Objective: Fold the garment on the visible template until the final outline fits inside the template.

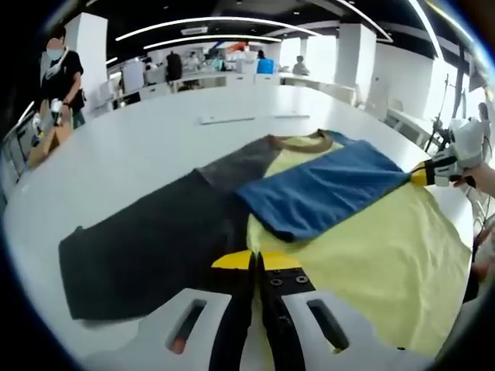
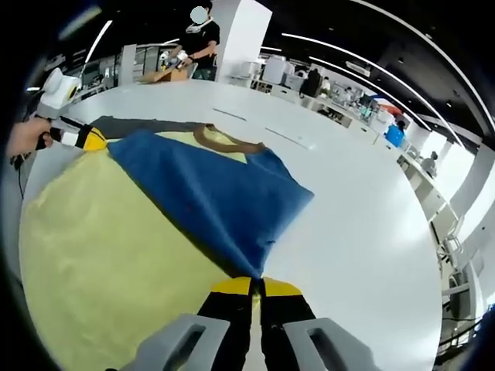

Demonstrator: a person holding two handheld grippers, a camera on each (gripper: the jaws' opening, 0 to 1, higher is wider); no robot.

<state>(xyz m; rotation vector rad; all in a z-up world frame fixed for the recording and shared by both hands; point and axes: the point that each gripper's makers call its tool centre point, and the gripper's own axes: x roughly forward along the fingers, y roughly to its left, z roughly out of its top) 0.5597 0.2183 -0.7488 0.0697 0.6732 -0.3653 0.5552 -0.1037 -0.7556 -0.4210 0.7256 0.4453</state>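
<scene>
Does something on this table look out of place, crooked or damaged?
Nothing looks damaged or spilled. The yellow shirt lies flat on the white table, its blue sleeve folded slantwise across the chest, as a fold in progress would look. The dark template juts out on one side, uncovered.

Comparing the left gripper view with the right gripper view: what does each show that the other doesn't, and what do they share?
Left gripper view alone: the dark grey template spread wide beside the shirt. Right gripper view alone: open white table past the sleeve's far side. Both: the yellow shirt, its blue sleeve folded across, the brown collar, and each view's own tongs shut on fabric, left tongs, right tongs.
</scene>
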